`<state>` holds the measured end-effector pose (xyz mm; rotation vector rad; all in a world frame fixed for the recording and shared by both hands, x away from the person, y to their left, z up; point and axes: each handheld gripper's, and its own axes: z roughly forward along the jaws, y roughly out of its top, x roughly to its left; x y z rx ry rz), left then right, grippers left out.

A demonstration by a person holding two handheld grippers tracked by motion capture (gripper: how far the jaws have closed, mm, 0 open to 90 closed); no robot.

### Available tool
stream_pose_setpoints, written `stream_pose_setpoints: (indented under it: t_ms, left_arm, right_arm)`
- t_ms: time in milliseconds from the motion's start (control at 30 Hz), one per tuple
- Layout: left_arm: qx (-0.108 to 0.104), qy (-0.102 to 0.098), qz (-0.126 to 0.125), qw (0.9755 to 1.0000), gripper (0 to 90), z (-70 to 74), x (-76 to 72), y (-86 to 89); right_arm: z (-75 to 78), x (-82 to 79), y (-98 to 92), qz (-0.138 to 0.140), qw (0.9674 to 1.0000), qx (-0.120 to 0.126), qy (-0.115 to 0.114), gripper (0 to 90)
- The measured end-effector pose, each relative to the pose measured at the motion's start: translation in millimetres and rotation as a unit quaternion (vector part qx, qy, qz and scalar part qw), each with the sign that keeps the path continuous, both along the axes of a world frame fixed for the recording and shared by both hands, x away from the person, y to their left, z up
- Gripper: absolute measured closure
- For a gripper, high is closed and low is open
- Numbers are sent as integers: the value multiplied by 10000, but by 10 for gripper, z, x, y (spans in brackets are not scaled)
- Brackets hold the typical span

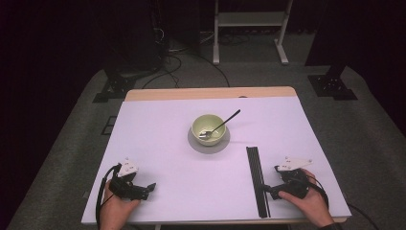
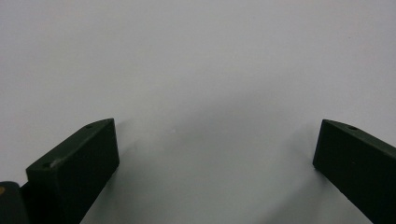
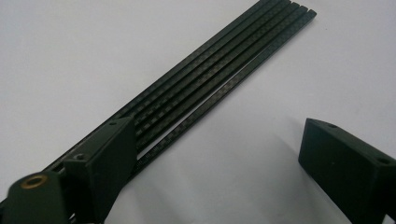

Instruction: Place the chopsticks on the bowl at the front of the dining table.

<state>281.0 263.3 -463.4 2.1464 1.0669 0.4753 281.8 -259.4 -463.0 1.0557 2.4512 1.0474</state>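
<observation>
A pale green bowl [image 1: 208,128] sits on a grey round plate [image 1: 208,143] at the middle of the white table [image 1: 163,143]. A dark-handled spoon [image 1: 221,125] leans in the bowl, handle pointing back right. Several black rods [image 1: 256,179] [image 3: 210,70] lie side by side near the front right. My right gripper [image 1: 268,190] [image 3: 215,158] rests open on the table just right of the rods, its left jaw over them. My left gripper [image 1: 148,189] [image 2: 215,154] lies open at the front left, nothing between its jaws.
A strip of bare wood [image 1: 210,93] runs along the table's far edge. Beyond it stand a white frame [image 1: 249,28], cables [image 1: 167,57] and black stand feet [image 1: 332,86] on grey carpet. A hand holds each gripper at the near edge.
</observation>
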Motion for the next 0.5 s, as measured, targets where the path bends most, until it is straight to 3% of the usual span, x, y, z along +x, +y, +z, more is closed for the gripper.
stream_pose_setpoints:
  t_ms: [500]
  left_arm:
    - [2,-1,-5,10000,0,0,1,0]
  right_arm:
    - [-1,-58,-1,9,9999,-139,-56,101]
